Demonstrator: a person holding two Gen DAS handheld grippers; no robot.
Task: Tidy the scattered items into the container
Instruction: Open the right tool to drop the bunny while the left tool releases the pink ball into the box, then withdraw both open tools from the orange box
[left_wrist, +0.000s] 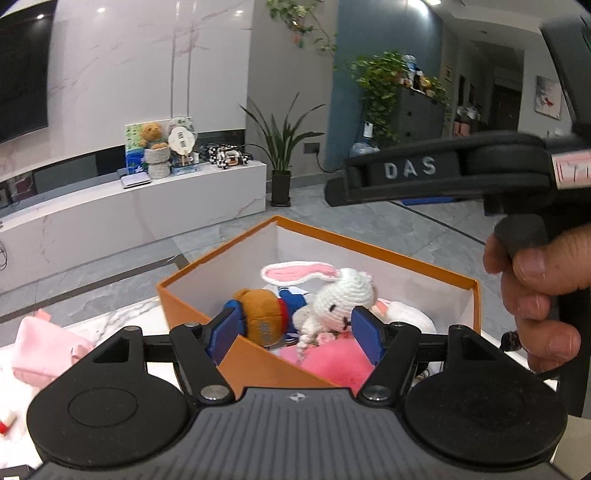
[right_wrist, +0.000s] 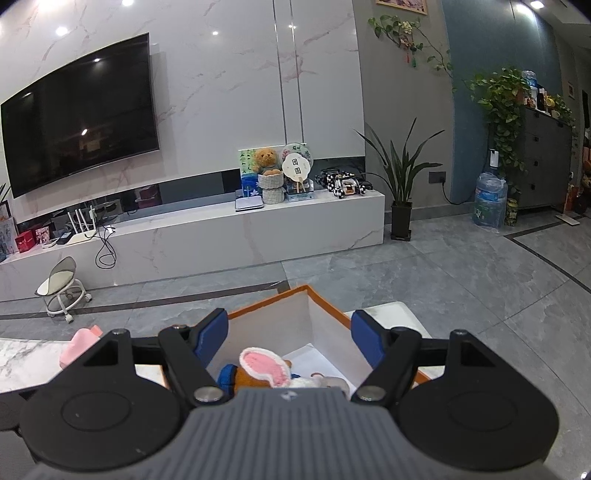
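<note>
An orange box (left_wrist: 192, 306) with a white inside stands on the marble table. In it lie a white crocheted rabbit (left_wrist: 343, 299) with pink ears, a brown bear (left_wrist: 262, 310) in blue clothes and a pink plush (left_wrist: 332, 362). My left gripper (left_wrist: 295, 336) hovers open over the box's near corner, and its blue pads touch nothing. In the right wrist view, my right gripper (right_wrist: 288, 338) is open above the same box (right_wrist: 266, 306), with nothing between its fingers. Below it show the rabbit's ear (right_wrist: 264, 365) and the bear (right_wrist: 240, 376).
A pink cloth item (left_wrist: 48, 350) lies on the table left of the box; it is the pink cloth item (right_wrist: 79, 341) in the right wrist view too. A hand (left_wrist: 535, 288) holds the other gripper's handle at the right. Beyond are grey floor tiles, a white TV bench (right_wrist: 258, 232) and a small stool (right_wrist: 62, 288).
</note>
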